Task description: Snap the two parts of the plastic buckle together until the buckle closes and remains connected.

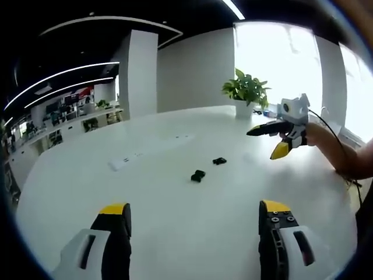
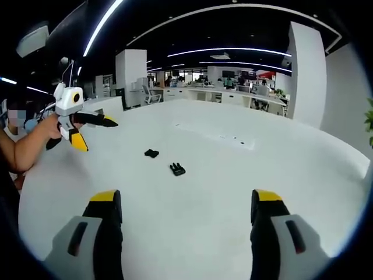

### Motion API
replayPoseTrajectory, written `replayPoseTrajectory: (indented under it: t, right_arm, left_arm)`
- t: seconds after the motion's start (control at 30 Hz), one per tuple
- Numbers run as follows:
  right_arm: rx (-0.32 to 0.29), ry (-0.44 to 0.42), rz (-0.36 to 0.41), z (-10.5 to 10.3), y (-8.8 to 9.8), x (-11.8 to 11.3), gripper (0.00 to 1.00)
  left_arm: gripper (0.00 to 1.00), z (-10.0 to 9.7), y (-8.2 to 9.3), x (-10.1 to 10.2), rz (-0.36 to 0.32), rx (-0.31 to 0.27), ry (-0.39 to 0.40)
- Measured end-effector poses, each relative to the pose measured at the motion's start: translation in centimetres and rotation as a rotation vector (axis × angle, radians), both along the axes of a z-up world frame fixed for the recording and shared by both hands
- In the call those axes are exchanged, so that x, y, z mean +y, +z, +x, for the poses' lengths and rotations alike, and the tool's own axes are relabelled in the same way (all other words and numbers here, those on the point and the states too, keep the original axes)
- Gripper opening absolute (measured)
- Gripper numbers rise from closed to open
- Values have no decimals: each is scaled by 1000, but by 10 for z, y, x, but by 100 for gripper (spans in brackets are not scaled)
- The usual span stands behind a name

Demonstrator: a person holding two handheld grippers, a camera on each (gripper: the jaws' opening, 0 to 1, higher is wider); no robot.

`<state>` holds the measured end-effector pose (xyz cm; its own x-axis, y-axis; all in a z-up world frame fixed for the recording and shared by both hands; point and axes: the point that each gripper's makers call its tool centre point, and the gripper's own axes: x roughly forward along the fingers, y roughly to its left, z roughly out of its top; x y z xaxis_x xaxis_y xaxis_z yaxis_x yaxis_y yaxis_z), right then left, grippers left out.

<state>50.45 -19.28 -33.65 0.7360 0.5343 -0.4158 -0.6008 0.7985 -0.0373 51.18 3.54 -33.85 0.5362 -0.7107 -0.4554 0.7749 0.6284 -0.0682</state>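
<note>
Two small black buckle parts lie apart on the white table (image 1: 145, 192): one (image 1: 198, 175) nearer my left gripper, the other (image 1: 219, 161) a little beyond it to the right. In the right gripper view they lie as a pronged piece (image 2: 177, 169) and a second piece (image 2: 151, 153) farther left. My left gripper (image 1: 194, 207) hovers open above the table, short of both parts, and holds nothing. My right gripper (image 2: 186, 196) is also open and holds nothing. Each shows in the other's view, hand-held above the table: the right gripper (image 1: 265, 143) and the left gripper (image 2: 98, 135).
A potted plant (image 1: 246, 93) stands at the table's far edge by a bright window. Flat white outlet strips (image 1: 125, 161) (image 2: 233, 139) sit in the tabletop. A cable trails from the right gripper's hand. Office desks and a pillar lie beyond the table.
</note>
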Motion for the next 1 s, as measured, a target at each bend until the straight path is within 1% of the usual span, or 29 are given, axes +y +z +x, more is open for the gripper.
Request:
replayPoseTrajectory:
  t: [0.1,0.23,0.37,0.47,0.63,0.77,0.83,0.93,1.0]
  right_arm:
    - [3,4,-4,2,-1,1,92]
    - [5,11,1,5,-3,3,92]
    - [16,11,5,8,-5,2,92]
    - [18,8,7,10,-6,2,92]
    - [24,12,2,14,-8,3,91]
    - [29,15,0,16,-10,4,92]
    - [32,17,-3,17,-12,5,92]
    - [37,21,-3,18,-16,7,91]
    - [43,25,-1,19,-18,8,91]
  left_arm:
    - [92,2,0,-4,0,0,-8]
    - [86,5,2,-8,1,-19,-19]
    - [85,8,2,-11,-8,-16,-18]
    - [87,10,1,-13,-20,-5,-17]
    - [87,13,-8,-12,0,9,-21]
    - [93,16,-14,-10,1,29,-10]
    - [92,18,-17,-11,4,35,-14]
    - [93,20,-18,-13,15,36,-23]
    - [95,22,-19,-15,17,43,-24]
